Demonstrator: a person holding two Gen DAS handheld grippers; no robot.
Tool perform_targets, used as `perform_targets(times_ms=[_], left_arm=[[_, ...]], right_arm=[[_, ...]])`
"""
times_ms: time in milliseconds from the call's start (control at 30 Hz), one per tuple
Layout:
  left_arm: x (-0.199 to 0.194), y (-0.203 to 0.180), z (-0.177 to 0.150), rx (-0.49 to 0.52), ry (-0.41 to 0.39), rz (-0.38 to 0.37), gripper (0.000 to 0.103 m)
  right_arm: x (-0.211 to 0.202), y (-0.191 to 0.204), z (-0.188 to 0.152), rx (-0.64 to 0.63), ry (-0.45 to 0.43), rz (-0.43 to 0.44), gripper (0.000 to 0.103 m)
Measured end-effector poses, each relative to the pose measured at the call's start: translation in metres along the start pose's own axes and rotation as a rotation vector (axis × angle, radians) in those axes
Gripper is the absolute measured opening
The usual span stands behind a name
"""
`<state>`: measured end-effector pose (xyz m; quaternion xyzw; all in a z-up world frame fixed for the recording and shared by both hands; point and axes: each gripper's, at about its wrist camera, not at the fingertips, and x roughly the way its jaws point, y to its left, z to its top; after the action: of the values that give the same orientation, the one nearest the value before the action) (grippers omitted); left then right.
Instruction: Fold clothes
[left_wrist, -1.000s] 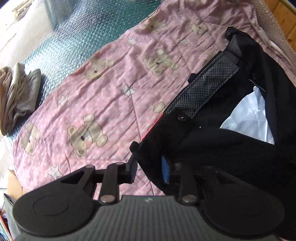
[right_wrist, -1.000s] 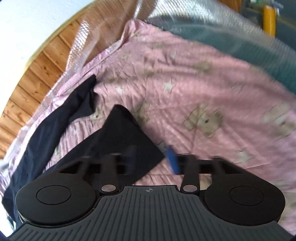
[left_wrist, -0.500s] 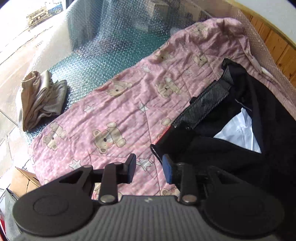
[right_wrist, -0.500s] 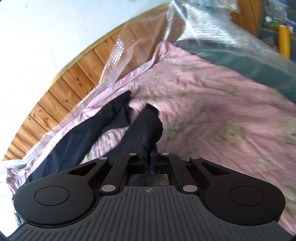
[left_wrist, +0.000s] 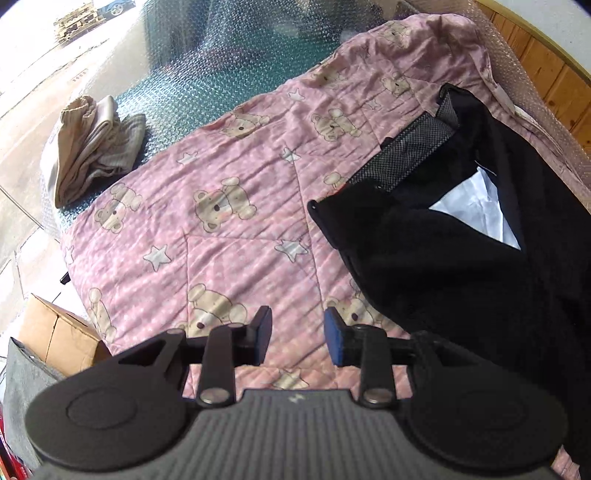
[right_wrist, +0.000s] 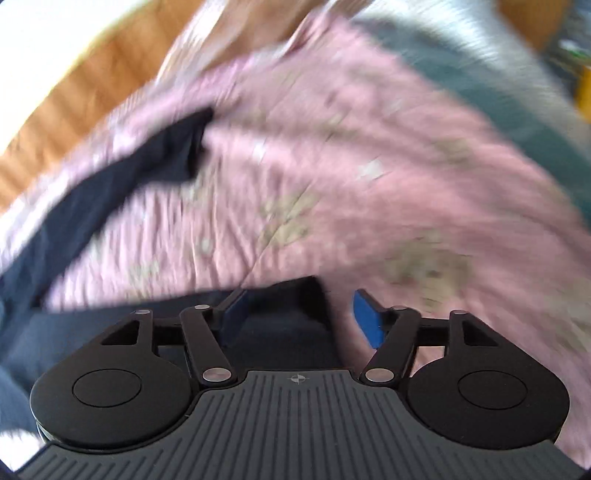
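Observation:
A black garment (left_wrist: 461, 266) with a mesh waistband and a white lining patch (left_wrist: 480, 206) lies on the right half of a pink bear-print quilt (left_wrist: 221, 221). My left gripper (left_wrist: 298, 338) hovers open over the quilt, just left of the garment's near edge, holding nothing. In the blurred right wrist view, my right gripper (right_wrist: 300, 314) is open above a dark garment end (right_wrist: 288, 314) that lies between its fingers, not pinched. Another dark leg (right_wrist: 122, 177) stretches away to the left across the quilt (right_wrist: 369, 184).
Folded beige clothes (left_wrist: 92, 147) lie on the green bubble-wrap surface (left_wrist: 229, 74) at far left. A cardboard box (left_wrist: 55, 332) stands below the quilt's near-left edge. A wooden wall (left_wrist: 546, 70) runs along the right side.
My left gripper has let go of the black garment's corner and pulled back, open. My right gripper shut on the dark leg end, then opened again and is moving fast.

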<state>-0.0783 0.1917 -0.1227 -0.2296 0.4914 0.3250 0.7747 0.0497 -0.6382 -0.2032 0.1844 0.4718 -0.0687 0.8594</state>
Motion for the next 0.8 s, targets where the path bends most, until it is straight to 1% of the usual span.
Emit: perform_targets(times_ms=[33, 133, 167, 233, 333, 400, 433, 467, 500, 533, 567, 600, 633, 667, 700, 733, 767, 800], left_arm=[[-0.002, -0.003, -0.004, 0.006, 0.000, -0.004, 0.031], [-0.013, -0.014, -0.018, 0.035, -0.022, -0.004, 0.031], [-0.016, -0.016, -0.022, 0.040, -0.026, -0.007, 0.031], [-0.022, -0.019, -0.031, 0.049, -0.034, -0.012, 0.031], [-0.023, -0.021, -0.047, 0.055, -0.009, 0.004, 0.031], [-0.022, -0.020, -0.057, 0.060, 0.012, 0.021, 0.031], [-0.022, -0.024, -0.060, 0.080, 0.014, 0.024, 0.031], [-0.022, -0.032, -0.058, 0.126, 0.003, 0.021, 0.031], [-0.022, -0.041, -0.057, 0.171, -0.008, 0.018, 0.031], [-0.022, -0.049, -0.056, 0.217, -0.019, 0.015, 0.031], [-0.022, -0.058, -0.054, 0.262, -0.030, 0.012, 0.031], [-0.022, -0.066, -0.053, 0.308, -0.041, 0.008, 0.031], [-0.022, -0.075, -0.051, 0.353, -0.052, 0.005, 0.034], [-0.022, -0.083, -0.050, 0.399, -0.063, 0.002, 0.036], [-0.022, -0.092, -0.048, 0.444, -0.074, -0.001, 0.041], [-0.022, -0.100, -0.047, 0.490, -0.085, -0.005, 0.043], [-0.022, -0.109, -0.045, 0.536, -0.096, -0.008, 0.043], [-0.022, -0.117, -0.044, 0.581, -0.107, -0.011, 0.045]], right_arm=[[0.011, 0.004, 0.004, -0.034, 0.022, 0.010, 0.000], [0.005, 0.002, 0.029, -0.010, -0.067, 0.005, 0.000], [0.005, -0.003, 0.038, 0.023, -0.091, 0.002, 0.000], [0.016, -0.006, 0.052, 0.025, -0.103, -0.033, 0.000], [0.045, -0.011, 0.061, 0.033, -0.071, -0.069, 0.000], [0.056, -0.014, 0.062, 0.022, -0.088, -0.145, 0.001], [0.057, -0.017, 0.060, 0.017, -0.102, -0.187, 0.001], [0.047, -0.021, 0.058, 0.039, -0.133, -0.192, 0.005], [0.037, -0.025, 0.055, 0.061, -0.164, -0.198, 0.017], [0.025, -0.029, 0.052, 0.082, -0.198, -0.195, 0.019], [0.004, -0.031, 0.043, 0.087, -0.245, -0.132, 0.020], [-0.008, -0.024, 0.034, 0.048, -0.256, -0.058, 0.024], [-0.019, -0.016, 0.024, 0.001, -0.264, 0.012, 0.028], [-0.022, -0.001, 0.014, -0.096, -0.250, 0.044, 0.038], [-0.025, 0.013, 0.003, -0.193, -0.235, 0.075, 0.046], [-0.027, 0.028, -0.007, -0.289, -0.220, 0.103, 0.047], [-0.026, 0.040, -0.018, -0.374, -0.207, 0.100, 0.048], [-0.025, 0.051, -0.026, -0.443, -0.198, 0.098, 0.052]])
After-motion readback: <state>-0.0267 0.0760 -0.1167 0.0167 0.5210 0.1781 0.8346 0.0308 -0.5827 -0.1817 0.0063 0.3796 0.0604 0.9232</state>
